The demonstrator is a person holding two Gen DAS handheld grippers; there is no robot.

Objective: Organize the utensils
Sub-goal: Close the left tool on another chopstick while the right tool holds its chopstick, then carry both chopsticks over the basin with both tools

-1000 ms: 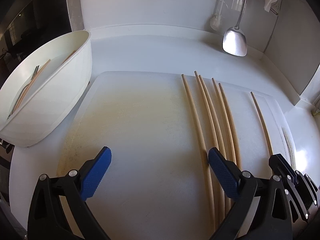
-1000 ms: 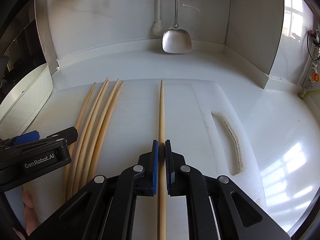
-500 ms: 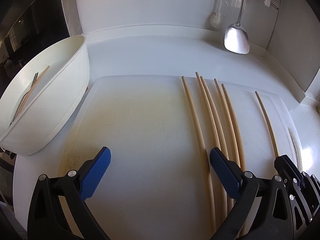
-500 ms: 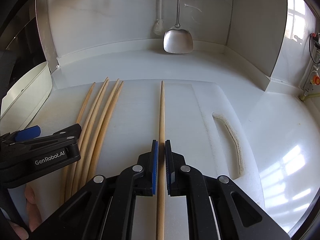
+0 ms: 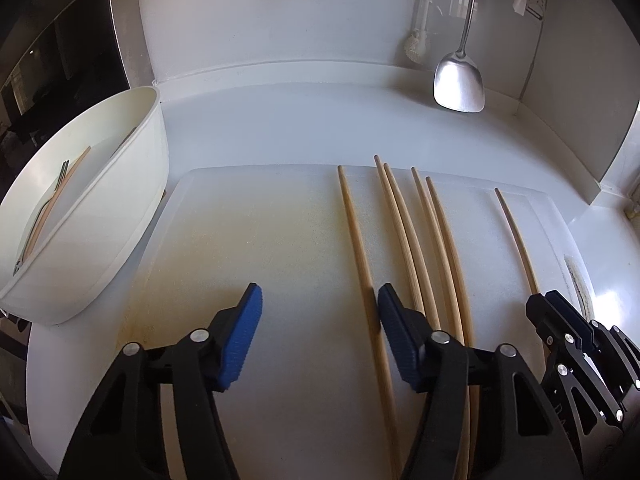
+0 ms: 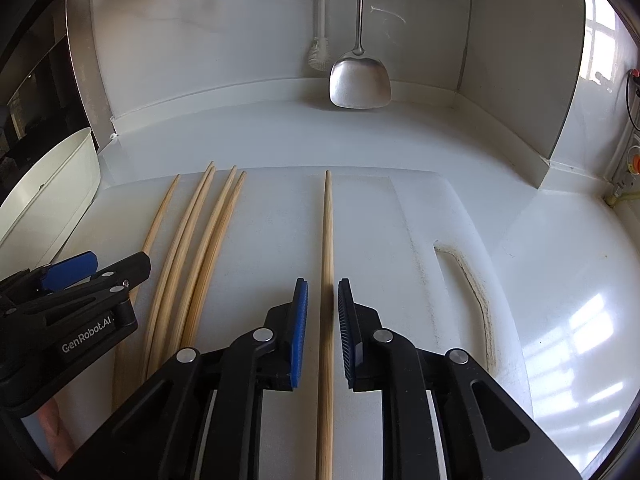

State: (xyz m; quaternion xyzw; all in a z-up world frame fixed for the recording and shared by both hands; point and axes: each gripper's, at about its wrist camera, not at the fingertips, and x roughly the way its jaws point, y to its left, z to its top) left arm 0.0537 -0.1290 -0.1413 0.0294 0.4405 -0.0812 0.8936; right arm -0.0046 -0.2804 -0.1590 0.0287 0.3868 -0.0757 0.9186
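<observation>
Several long wooden chopsticks [image 5: 404,220] lie side by side on a white cutting board [image 5: 248,240]. My left gripper [image 5: 318,316] is open over the board, and its right finger touches the leftmost chopstick [image 5: 356,240]. My right gripper [image 6: 323,316] is open, its jaws a small gap either side of a single chopstick [image 6: 327,240] that lies on the board [image 6: 384,240]. The group of chopsticks [image 6: 200,240] lies to its left. A white oval tub [image 5: 80,216] at the left holds a fork and a chopstick.
A steel spatula [image 6: 359,80] and a white brush [image 6: 320,52] hang on the back wall. The tub [image 6: 48,200] stands off the board's left edge. The board's handle slot [image 6: 472,288] is at the right. White walls close the back and the right.
My right gripper was shut on the single chopstick and has opened; the chopstick lies on the board. My left gripper has shifted right against the leftmost chopstick.
</observation>
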